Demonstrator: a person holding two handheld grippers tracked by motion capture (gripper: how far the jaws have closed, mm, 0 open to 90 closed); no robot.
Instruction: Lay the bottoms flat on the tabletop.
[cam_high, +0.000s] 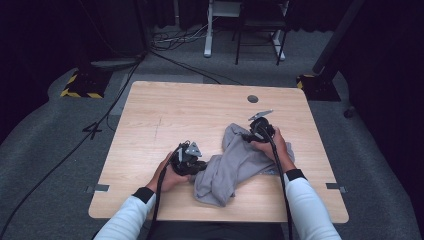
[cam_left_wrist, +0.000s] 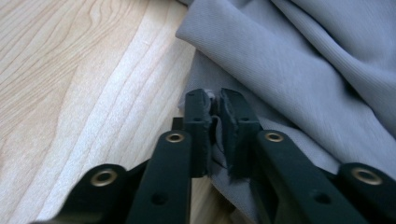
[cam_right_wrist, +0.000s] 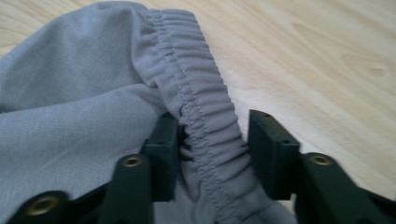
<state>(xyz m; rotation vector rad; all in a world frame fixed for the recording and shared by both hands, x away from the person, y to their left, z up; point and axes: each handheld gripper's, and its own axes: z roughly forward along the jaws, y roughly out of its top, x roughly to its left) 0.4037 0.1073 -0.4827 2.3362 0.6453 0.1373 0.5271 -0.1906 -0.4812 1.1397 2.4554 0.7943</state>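
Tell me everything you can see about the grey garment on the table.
The grey garment is a soft, finely ribbed knit with a gathered, stitched elastic waistband, so it looks like shorts or trousers. It lies crumpled in folds on the near right part of the wooden table. The left hand-held gripper is shut on a pinch of fabric at its edge. The right hand-held gripper has the waistband between its jaws, with a gap on one side, so it is not clamped.
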